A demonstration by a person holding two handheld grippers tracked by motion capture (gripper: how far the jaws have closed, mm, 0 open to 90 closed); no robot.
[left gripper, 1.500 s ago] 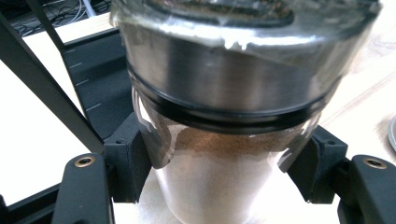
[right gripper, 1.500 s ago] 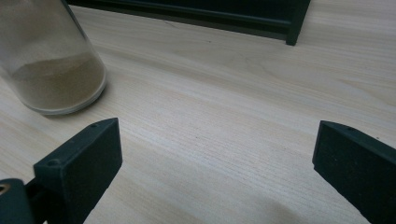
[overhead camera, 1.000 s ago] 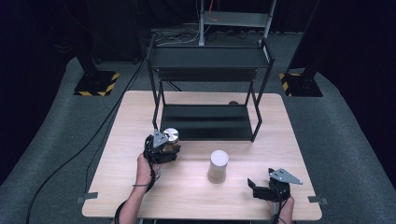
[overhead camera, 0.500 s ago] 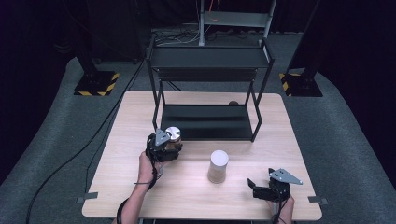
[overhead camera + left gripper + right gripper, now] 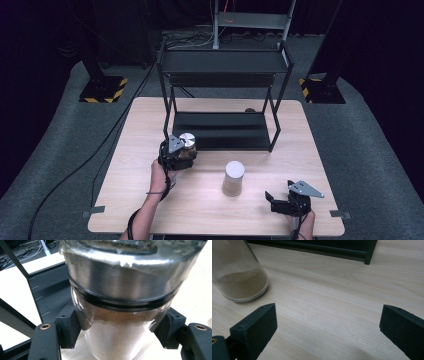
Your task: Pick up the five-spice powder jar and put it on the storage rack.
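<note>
So the left gripper (image 5: 179, 152) has its jaws clamped on the glass jar (image 5: 120, 302) with the steel lid, left of centre in the high view, right by the front edge of the black shelf rack (image 5: 222, 131) on the desk (image 5: 280, 165). It's smooth glass partly full of brown powder, so I'd guess rigid, slippery, breakable and a bit hefty; gripping the body just under the lid band looks sensible. The right gripper (image 5: 290, 204) sits lower right, jaws wide and empty, near the other jar (image 5: 233, 178).

Silver-lidded jar (image 5: 186, 146), black shelf (image 5: 223, 129)
</note>
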